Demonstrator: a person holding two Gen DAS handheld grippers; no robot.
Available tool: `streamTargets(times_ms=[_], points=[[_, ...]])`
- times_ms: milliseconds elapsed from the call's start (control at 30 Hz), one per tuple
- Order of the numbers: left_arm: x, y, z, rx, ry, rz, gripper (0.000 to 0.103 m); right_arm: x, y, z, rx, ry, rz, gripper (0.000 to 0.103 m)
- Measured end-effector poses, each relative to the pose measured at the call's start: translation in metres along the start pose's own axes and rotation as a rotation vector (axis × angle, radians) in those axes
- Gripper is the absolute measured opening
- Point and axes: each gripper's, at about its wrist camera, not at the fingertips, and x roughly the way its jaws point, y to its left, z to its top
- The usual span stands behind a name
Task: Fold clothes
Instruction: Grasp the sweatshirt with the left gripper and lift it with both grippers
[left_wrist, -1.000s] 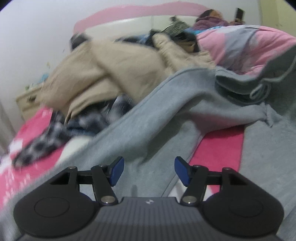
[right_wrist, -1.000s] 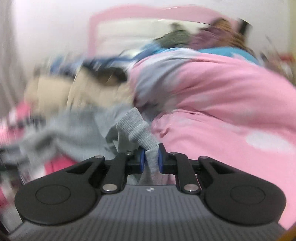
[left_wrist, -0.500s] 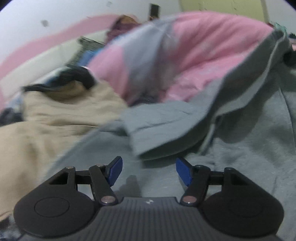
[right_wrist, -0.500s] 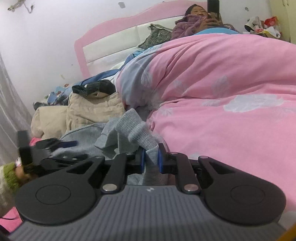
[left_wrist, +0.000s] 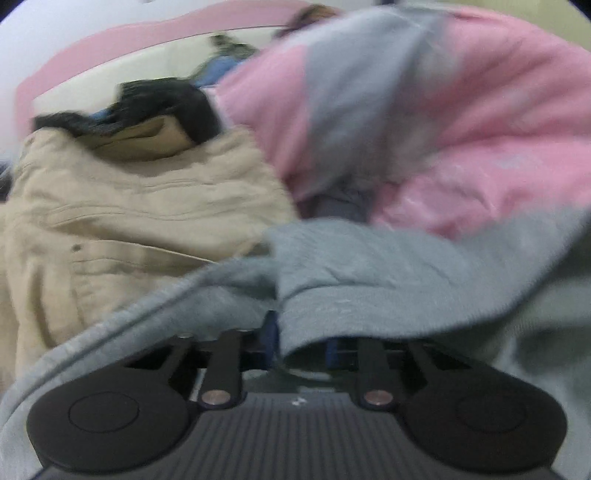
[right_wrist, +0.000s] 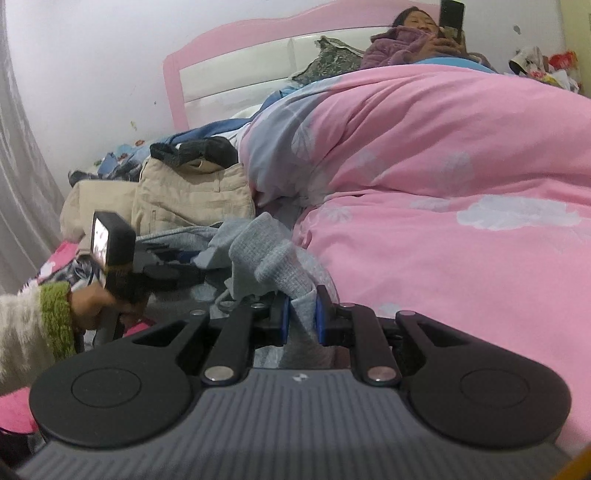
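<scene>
Cluttered bed (right_wrist: 461, 258) — both grippers' fingers clamp the grey sweater (left_wrist: 369, 266), left (left_wrist: 301, 343) just closing; thin bites — cloth could slip free.

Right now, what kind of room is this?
Most likely a bedroom in a home: a pink headboard, a pink quilt over the bed, and loose clothes such as a beige jacket piled on it.

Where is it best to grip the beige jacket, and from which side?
Probably at the collar of the beige jacket, near the black garment lying on it. Come from the front and slightly left: the grey garment covers its lower right edge and the pink duvet presses against its right side, so the top edge is the freest.
</scene>
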Motion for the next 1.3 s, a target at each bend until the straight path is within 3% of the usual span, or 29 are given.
streamTargets(times_ms=[133,333,467,600,667,700,733,800,967,1133,1300], points=[[-0.017,0.021,0.021,-0.188,-0.037,0.022,0.008,0.015,0.005,-0.001,-0.076,0.028,-0.027,0.014],[-0.061,0.020,0.049,-0.192,-0.098,0.010,0.007,0.044,0.014,-0.004,-0.175,0.108,-0.028,0.020],[-0.089,0.012,0.060,-0.175,-0.126,0.018,0.007,0.067,0.026,-0.006,-0.191,0.171,0.025,0.029],[-0.119,0.006,0.068,-0.164,-0.161,0.030,0.007,0.082,0.052,-0.022,-0.310,0.205,0.049,0.031],[-0.134,0.002,0.070,-0.155,-0.176,0.040,0.007,0.087,0.064,-0.032,-0.383,0.210,0.037,0.029],[-0.142,0.000,0.072,-0.151,-0.184,0.045,0.007,0.088,0.070,-0.036,-0.415,0.208,0.032,0.017],[-0.151,-0.002,0.074,-0.148,-0.193,0.054,0.007,0.087,0.075,-0.039,-0.436,0.201,0.027,0.010],[-0.171,-0.002,0.078,-0.148,-0.218,0.076,0.007,0.079,0.083,-0.038,-0.426,0.148,0.019,0.009],[-0.233,0.003,0.096,-0.179,-0.308,0.135,0.007,0.028,0.087,-0.003,-0.309,-0.090,-0.043,0.007],[-0.326,0.016,0.132,-0.248,-0.444,0.138,0.007,-0.049,0.089,0.076,-0.209,-0.347,-0.040,0.006],[-0.434,0.028,0.179,-0.327,-0.623,0.127,0.007,-0.126,0.109,0.172,-0.182,-0.513,0.032,0.006]])
